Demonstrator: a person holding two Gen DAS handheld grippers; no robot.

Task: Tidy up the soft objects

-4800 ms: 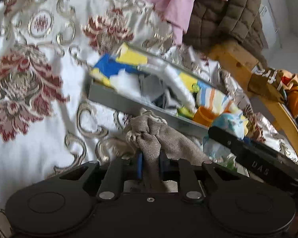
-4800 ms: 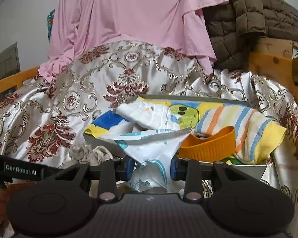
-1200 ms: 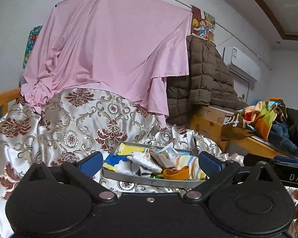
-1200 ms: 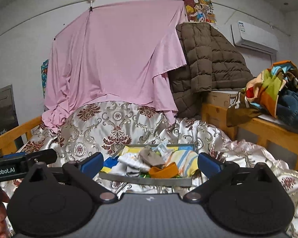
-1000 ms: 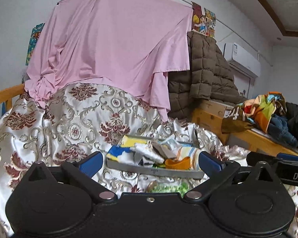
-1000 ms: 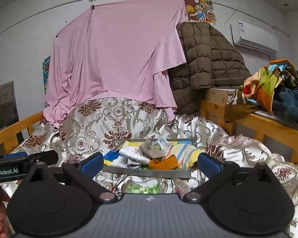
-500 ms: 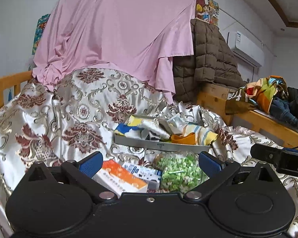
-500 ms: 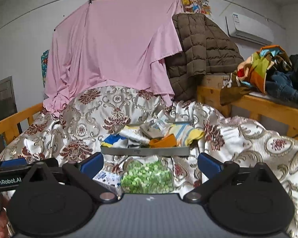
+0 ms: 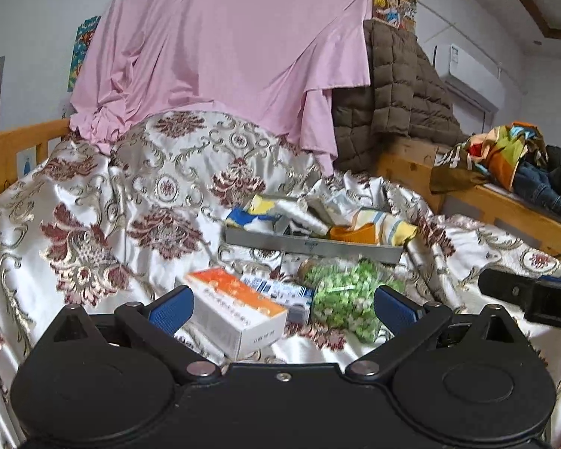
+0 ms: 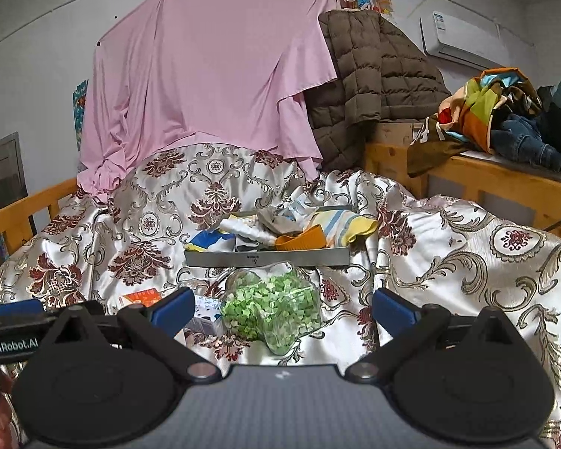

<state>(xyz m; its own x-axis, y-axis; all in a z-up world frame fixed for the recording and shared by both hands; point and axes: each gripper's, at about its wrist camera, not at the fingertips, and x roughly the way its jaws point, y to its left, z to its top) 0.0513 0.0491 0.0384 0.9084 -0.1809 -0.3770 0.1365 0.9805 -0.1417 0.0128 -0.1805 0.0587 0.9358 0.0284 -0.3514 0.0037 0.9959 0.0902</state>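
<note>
Both grippers spread wide, holding nothing: left gripper (image 9: pixel 282 305) has its blue pads far apart over the bedspread (image 9: pixel 93 202), right gripper (image 10: pixel 284 308) same, jaws wide, nothing between them. Landmark is the grey tray (image 10: pixel 267 256) sitting on the bed's patterned bedspread. Soft objects are piled in the tray: a striped yellow cloth (image 10: pixel 346 224) hanging over its right end, a blue-and-yellow cloth (image 10: pixel 209 239) at its left end, a beige-grey cloth (image 10: pixel 280 222) on top near the middle, white crumpled pieces beside that. An orange cup-like piece (image 10: pixel 299 241) sits against the tray's front wall, right of centre. Just in front of the tray, on the bedspread, lies a clear bag of green bits (image 10: pixel 271 305); left of the bag an orange-and-white box (image 9: pixel 235 305) and a small blue-printed box (image 9: pixel 280 292) touching it. Behind the tray a pink sheet (image 10: pixel 213 82) hangs, brown quilted jacket (image 10: pixel 374 78) to its right. Far right of the tray, clothes heap (image 10: pixel 493 112) on a wooden ledge. Left view shows the other gripper's black body at right edge.
</note>
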